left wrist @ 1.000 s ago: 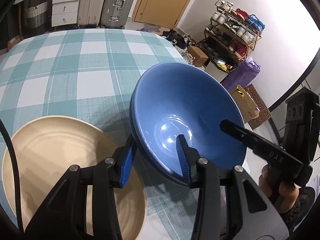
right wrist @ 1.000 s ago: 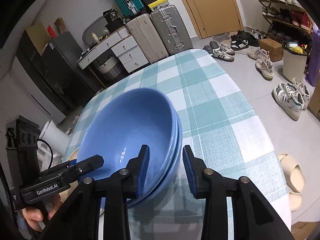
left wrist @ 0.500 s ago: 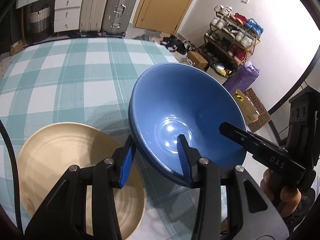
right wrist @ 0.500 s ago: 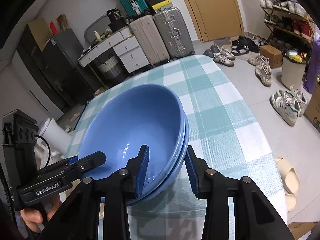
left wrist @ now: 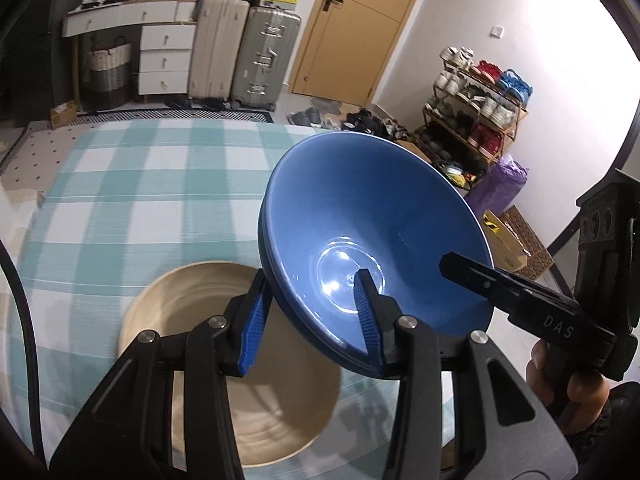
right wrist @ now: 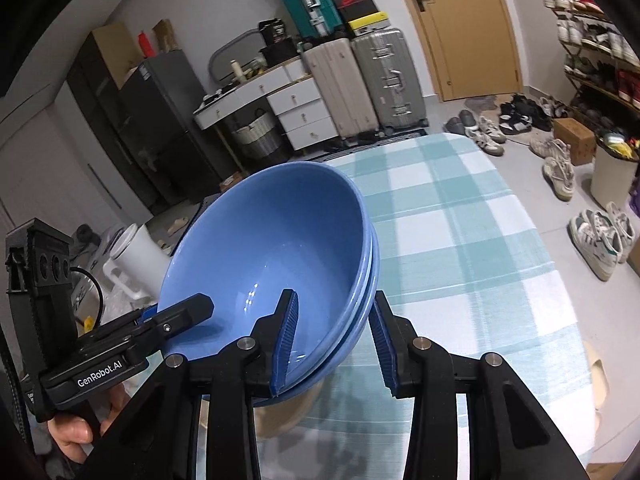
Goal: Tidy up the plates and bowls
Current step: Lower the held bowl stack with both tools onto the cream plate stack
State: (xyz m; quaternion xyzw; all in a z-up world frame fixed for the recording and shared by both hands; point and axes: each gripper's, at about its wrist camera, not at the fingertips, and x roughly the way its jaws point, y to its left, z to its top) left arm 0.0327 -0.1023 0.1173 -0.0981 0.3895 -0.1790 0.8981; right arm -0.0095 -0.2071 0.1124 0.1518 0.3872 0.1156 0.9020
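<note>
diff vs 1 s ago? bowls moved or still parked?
The stacked blue bowls have been lifted and carried toward the beige plate; their near edge now overlaps it, and more of the room shows behind. Unchanged: the left claw and right claw each straddle the rim on opposite sides. The plate stays on the checked tablecloth.

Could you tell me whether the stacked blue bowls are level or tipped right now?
Tipped. The blue bowls tilt over the beige plate, their rim straddled by left tool and right tool.
</note>
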